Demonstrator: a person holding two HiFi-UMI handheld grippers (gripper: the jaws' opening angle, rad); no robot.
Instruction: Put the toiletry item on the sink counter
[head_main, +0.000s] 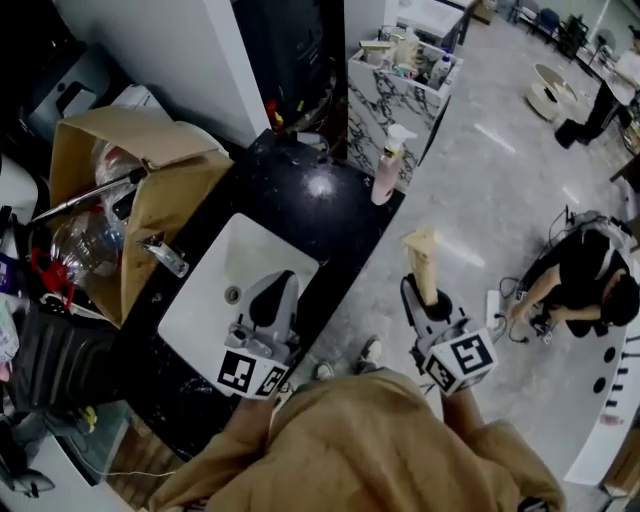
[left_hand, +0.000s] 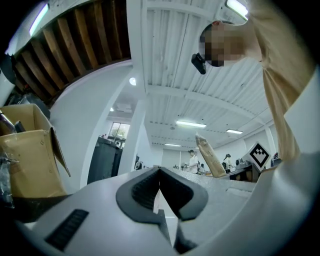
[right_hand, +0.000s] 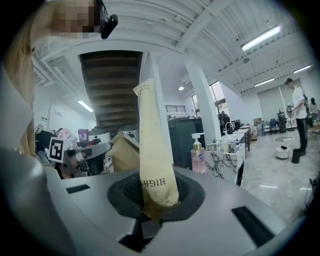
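The toiletry item is a beige tube (head_main: 423, 265) that stands upright in my right gripper (head_main: 428, 298), which is shut on its lower end. It hangs over the floor, just right of the black sink counter (head_main: 290, 185). In the right gripper view the tube (right_hand: 152, 145) rises from between the pads of the right gripper (right_hand: 152, 197). My left gripper (head_main: 275, 300) hovers over the white sink basin (head_main: 215, 300). In its own view the left gripper (left_hand: 159, 187) is shut with nothing in it and points up at the ceiling; the tube (left_hand: 210, 157) shows to its right.
A pink pump bottle (head_main: 386, 170) stands at the counter's far right edge. An open cardboard box (head_main: 150, 170) of clutter sits left of the faucet (head_main: 165, 255). A marble cabinet (head_main: 400, 90) with bottles stands beyond. A person (head_main: 585, 280) crouches on the floor at right.
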